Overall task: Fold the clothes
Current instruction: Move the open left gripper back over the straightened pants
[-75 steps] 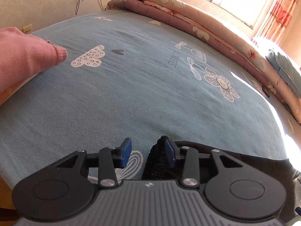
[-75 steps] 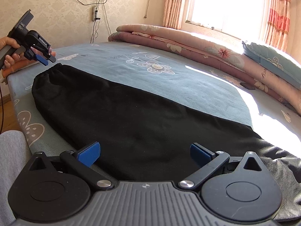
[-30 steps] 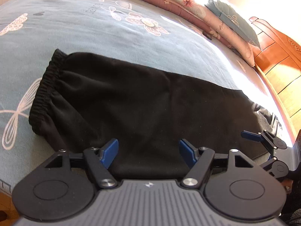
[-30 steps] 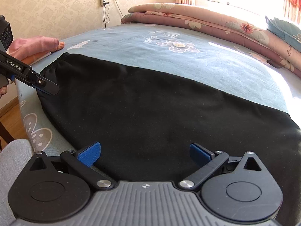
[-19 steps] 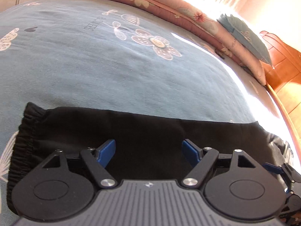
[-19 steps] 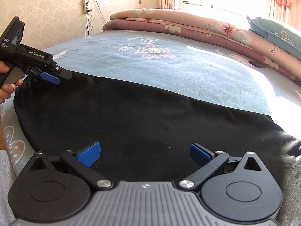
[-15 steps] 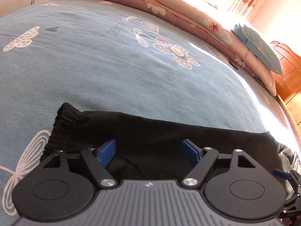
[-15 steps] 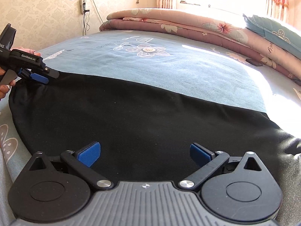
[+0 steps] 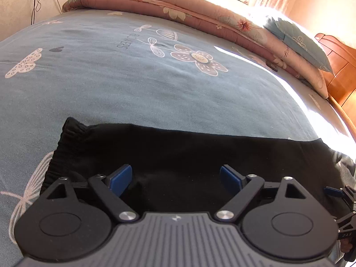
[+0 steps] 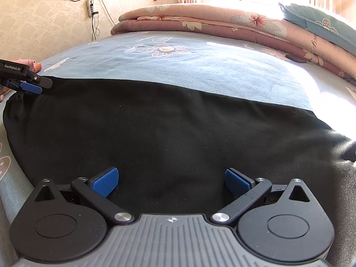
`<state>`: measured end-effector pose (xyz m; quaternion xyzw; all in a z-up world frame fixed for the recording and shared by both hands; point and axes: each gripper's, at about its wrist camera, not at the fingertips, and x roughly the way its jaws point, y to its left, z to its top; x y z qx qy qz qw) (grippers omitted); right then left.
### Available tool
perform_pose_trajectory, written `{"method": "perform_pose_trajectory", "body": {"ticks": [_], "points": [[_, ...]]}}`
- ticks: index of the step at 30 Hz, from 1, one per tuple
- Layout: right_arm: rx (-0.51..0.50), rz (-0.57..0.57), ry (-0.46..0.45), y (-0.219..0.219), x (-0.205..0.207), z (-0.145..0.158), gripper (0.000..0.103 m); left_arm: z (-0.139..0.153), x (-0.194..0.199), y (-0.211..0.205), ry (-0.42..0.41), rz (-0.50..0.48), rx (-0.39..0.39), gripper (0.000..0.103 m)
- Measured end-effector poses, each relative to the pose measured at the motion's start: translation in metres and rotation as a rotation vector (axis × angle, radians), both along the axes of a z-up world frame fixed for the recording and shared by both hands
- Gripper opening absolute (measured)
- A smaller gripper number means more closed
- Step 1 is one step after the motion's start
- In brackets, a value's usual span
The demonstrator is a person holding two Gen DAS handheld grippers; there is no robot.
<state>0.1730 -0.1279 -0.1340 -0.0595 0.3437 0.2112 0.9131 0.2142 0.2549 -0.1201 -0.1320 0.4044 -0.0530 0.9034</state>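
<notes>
A black garment [image 9: 189,151] with a gathered elastic end [image 9: 66,138] lies flat and stretched across the blue flowered bed sheet [image 9: 133,82]. My left gripper [image 9: 175,178] hovers over the cloth close to the elastic end. Its jaws are opening, and nothing is pinched between the blue pads. The right wrist view shows that same left gripper [image 10: 29,84] at the far left, above the gathered end [image 10: 13,102]. My right gripper [image 10: 170,181] stands open over the garment [image 10: 155,122] further along, also holding nothing. It shows at the right edge as the right gripper [image 9: 340,193].
Folded floral quilts [image 9: 178,6] and a blue pillow [image 9: 298,40] line the far side of the bed, by a wooden headboard [image 9: 340,71]. A pink garment [image 10: 24,63] lies at the left corner. The bed's near edge runs just under both grippers.
My left gripper let go of the garment's elastic end and its jaws spread wider. Both grippers sank a little toward the cloth, which now lies flat. The right jaws stayed open.
</notes>
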Motion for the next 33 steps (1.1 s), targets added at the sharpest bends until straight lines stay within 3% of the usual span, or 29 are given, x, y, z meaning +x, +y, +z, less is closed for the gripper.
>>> {"method": "perform_pose_trajectory", "body": {"ticks": [17,23,28,33], "points": [[-0.001,-0.011,-0.013,0.002,-0.001,-0.001,0.103,-0.002,-0.012,-0.005,-0.053,-0.035,0.048,0.088],[0.004,-0.025,-0.034,0.002,-0.004,-0.003,0.103,0.013,0.013,-0.025,-0.117,-0.128,0.024,0.089],[0.010,-0.028,-0.048,0.001,-0.007,-0.004,0.103,-0.005,0.042,-0.025,-0.058,-0.104,0.016,0.088],[0.018,-0.026,-0.058,-0.001,-0.008,-0.005,0.103,-0.001,0.030,-0.012,-0.033,-0.037,0.024,0.089]]}}
